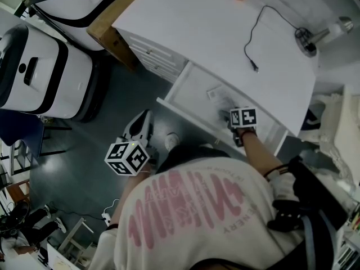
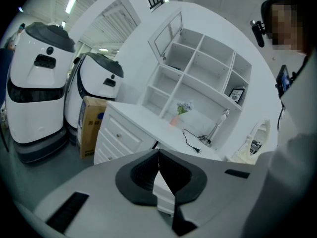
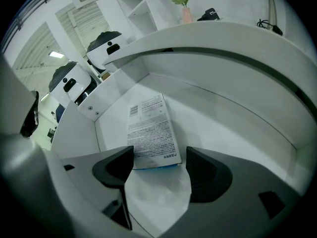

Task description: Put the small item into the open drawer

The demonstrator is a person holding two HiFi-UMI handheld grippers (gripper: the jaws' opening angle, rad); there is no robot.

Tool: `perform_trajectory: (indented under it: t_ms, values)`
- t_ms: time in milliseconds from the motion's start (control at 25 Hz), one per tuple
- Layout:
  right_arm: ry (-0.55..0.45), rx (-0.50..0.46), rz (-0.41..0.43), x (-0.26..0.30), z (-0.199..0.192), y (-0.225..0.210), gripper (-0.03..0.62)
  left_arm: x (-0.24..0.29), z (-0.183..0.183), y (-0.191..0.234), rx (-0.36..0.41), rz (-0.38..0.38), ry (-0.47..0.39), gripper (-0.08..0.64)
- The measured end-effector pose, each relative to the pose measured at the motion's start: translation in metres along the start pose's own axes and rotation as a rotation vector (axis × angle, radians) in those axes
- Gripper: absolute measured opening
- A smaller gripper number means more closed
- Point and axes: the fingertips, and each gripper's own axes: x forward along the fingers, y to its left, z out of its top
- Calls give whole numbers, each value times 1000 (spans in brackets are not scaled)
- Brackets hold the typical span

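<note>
Small printed box (image 3: pixel 151 133) lies flat on the open drawer (image 3: pixel 228 118) floor, its near end between the wide-apart jaws of the right gripper (image 3: pixel 158 168), so placement looks done: pull straight back without nudging it; left gripper (image 2: pixel 159 167) jaws together, empty, left of drawer.

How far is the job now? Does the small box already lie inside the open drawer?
Done: the small box lies flat on the drawer floor. In hand: the right gripper is inside the drawer, jaws apart around the box's near end, seemingly not clamping it. Remaining: probably only to pull that gripper out. The left gripper is shut, empty.
</note>
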Motion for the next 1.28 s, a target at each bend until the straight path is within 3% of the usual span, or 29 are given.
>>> perform_trajectory:
  t_ms: [280,440,640,800,880,960,1000,1200,1280]
  values:
    - [15,12,-15,-2,-4,-2,331,6,12,1,15,-21,-9,29]
    - [43,-13,-82,-5,-3,-7,331,15,26,5,36,-50,-11,29]
    - [73,-116,-159,-19,4,-7,331,35,46,-2,77,-126,-11,29]
    - [79,-82,-159,-32,8,2,330,54,59,-14,118,-207,0,29]
    - [60,-35,-183,-42,11,3,288,62,65,-21,141,-250,9,29]
    - [22,16,-206,-54,17,5,126,66,70,-26,163,-285,18,29]
    - [5,35,-208,-59,19,7,106,67,72,-28,172,-301,22,29]
    - [-91,116,-193,-86,36,29,102,70,83,-36,202,-374,30,29]
    - [-165,156,-173,-100,49,40,92,68,89,-42,249,-395,19,29]
